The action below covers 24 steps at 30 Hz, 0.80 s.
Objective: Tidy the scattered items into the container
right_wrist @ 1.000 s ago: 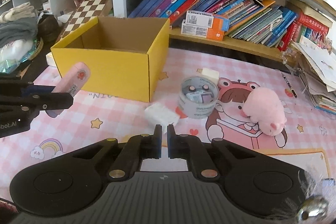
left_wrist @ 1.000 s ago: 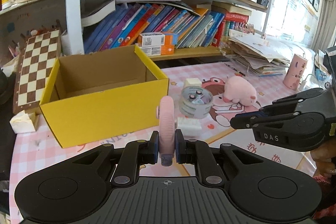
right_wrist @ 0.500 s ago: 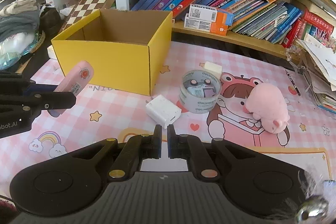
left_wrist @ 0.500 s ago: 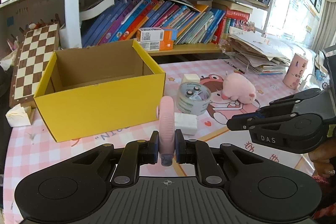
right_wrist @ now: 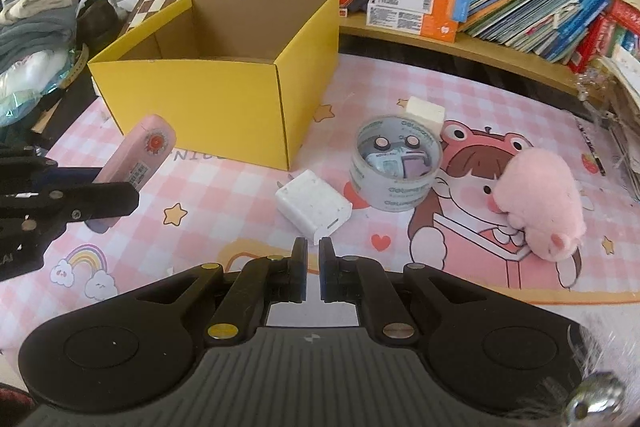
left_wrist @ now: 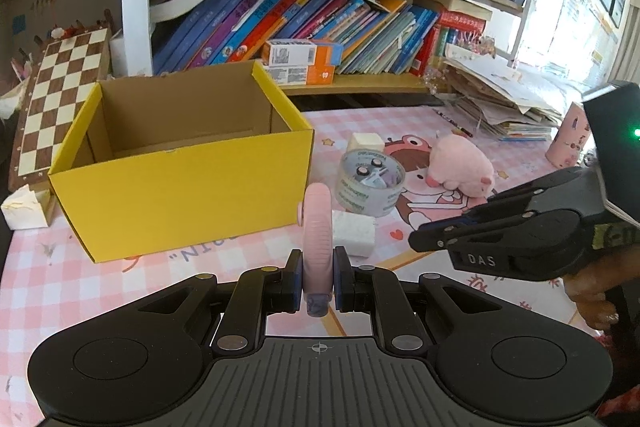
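Note:
My left gripper is shut on a flat pink case, held upright above the mat in front of the open yellow cardboard box. The case also shows in the right wrist view, left of the box. My right gripper is shut and empty, just above the mat near a white charger block. On the mat lie a tape roll with small items inside, a pink plush pig and a small white cube.
A bookshelf full of books runs behind the mat. A chessboard leans at the left behind the box. A paper stack and a pink cup stand at the right. Folded cloths lie far left.
Both grippers have risen and moved slightly back, so the box interior shows more. The left gripper still holds the pink case. The right gripper has come closer to the white charger block.

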Tool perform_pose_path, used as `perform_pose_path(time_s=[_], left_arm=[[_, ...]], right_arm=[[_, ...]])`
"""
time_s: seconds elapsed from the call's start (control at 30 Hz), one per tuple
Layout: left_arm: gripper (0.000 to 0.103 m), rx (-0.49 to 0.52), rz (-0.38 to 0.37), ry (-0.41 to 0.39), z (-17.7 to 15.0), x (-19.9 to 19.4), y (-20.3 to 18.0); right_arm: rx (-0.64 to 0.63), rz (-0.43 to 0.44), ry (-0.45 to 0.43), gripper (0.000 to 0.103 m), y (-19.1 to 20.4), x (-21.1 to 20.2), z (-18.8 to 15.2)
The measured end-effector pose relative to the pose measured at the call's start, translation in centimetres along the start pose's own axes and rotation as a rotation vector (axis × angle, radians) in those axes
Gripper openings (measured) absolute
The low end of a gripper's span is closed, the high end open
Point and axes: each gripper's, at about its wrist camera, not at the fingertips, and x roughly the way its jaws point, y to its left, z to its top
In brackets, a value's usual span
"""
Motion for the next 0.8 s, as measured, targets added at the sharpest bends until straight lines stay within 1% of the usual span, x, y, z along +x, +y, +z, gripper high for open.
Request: perform_pose_path(time_s=[0.2,0.27,0.3,0.33,0.37,0.4,0.5,0.67,0.8], left_arm=[[0.014,-0.017,0.01,0.021,0.2,1.1,0.2],[0.014,-0.023,0.013,0.028,0.3,1.5,0.4],[0.014,-0.026,0.015,0.031,0.4,1.7,0.5],[0.014,-0.029,0.016,0.035,0.4,1.9,0.6],[0.014,-0.032,0.017,0.039,0.4,2.1,0.7],[0.014,-0.034,0.018,0.044,0.4,2.4,0.8],[0.014,-0.042,0.018,0.059,0.6,3.0,1.1],[0.014,-0.047,0.017,0.075,0.9,3.9,1.6],[0.014,-0.053,0.016,0.088,0.9,4.6,2.0]], right_arm=[[-0.011,0.018,0.019,0.007,-0.6,1.5,1.0],[-0.016,0.024,0.027,0.01,-0.8,2.0,1.3],[-0.019,0.028,0.03,0.015,-0.9,2.2,1.4],[-0.022,0.029,0.033,0.03,-0.9,2.4,1.5],[-0.025,0.03,0.033,0.039,-1.0,2.6,1.7],[-0.029,0.035,0.032,0.052,-1.1,2.8,1.8],[-0.051,0.052,0.035,0.056,-1.4,3.5,2.3],[-0.062,0.067,0.065,0.058,-1.8,5.4,3.2],[-0.084,0.074,0.076,0.064,-1.9,6.4,3.8]])
